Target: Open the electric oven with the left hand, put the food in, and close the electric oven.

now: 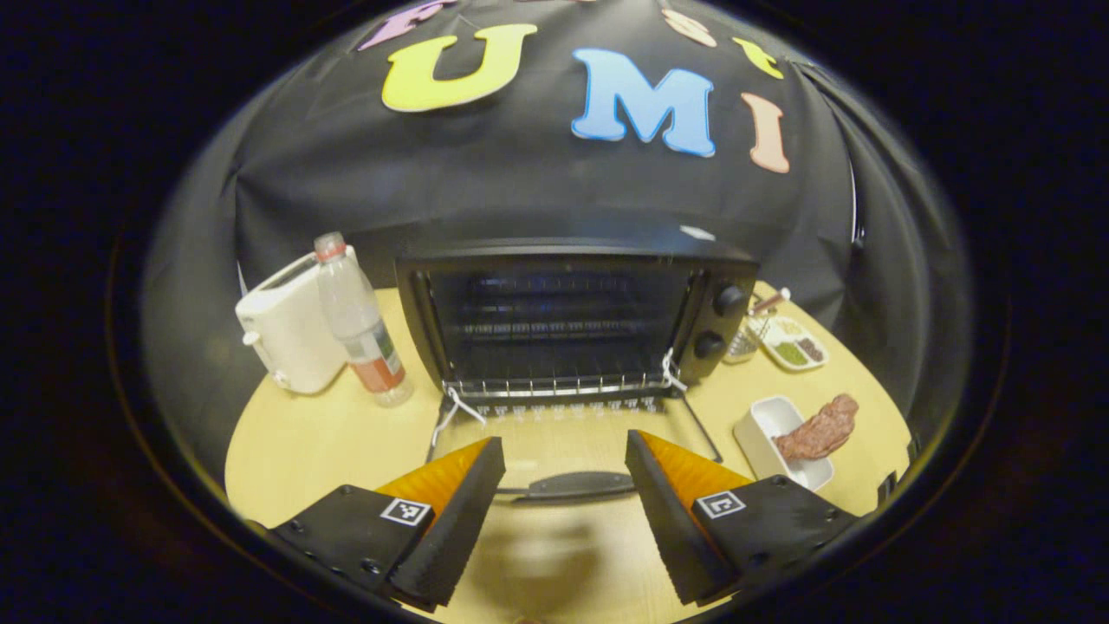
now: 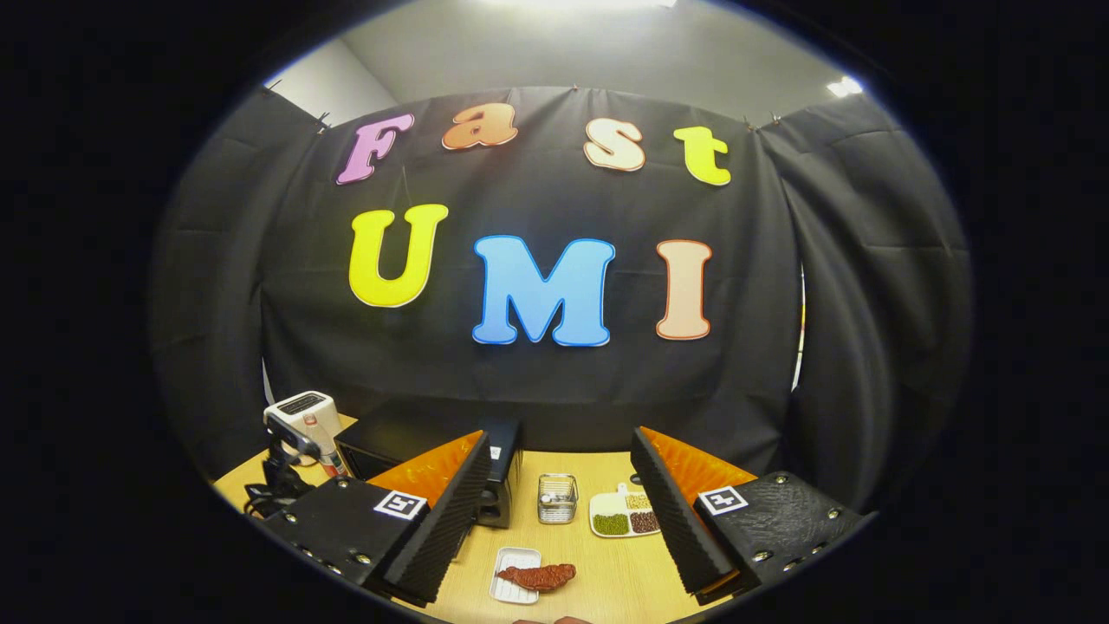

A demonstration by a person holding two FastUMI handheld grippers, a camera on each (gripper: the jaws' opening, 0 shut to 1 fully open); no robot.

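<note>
In the left gripper view, the left tongs (image 1: 565, 485) are spread wide with nothing between them, hovering low over the wooden bench (image 1: 303, 433). Straight ahead stands the electric oven (image 1: 572, 316), black, with its door (image 1: 572, 451) folded all the way down toward the camera so that the door handle (image 1: 579, 485) lies in the gap between the two fingers without touching either. The wire rack (image 1: 554, 386) shows at the front of the oven's cavity, and two knobs sit on the oven's right side. Left of the oven are a white toaster (image 1: 286, 334) and, just in front of it, a clear bottle (image 1: 359, 325) with a red cap. Right of the oven door rests a small white dish (image 1: 767, 425) — the food (image 1: 819, 429), a brown ridged piece, lies across it and overhangs its far edge. Farther back on that side sit a divided plate (image 1: 793, 345) of green and brown bits and a small glass jar (image 1: 743, 342).

In the right gripper view, the right tongs (image 2: 554, 503) are likewise open and empty, held higher and farther back. Between their fingers, down on the bench, the white dish (image 2: 511, 581) with the food (image 2: 539, 575) lies near the bottom edge; beyond it are the glass jar (image 2: 557, 498) and the divided plate (image 2: 625, 513). The oven (image 2: 498, 468) shows partly behind the left finger, with the toaster (image 2: 303, 414) at far left.
</note>
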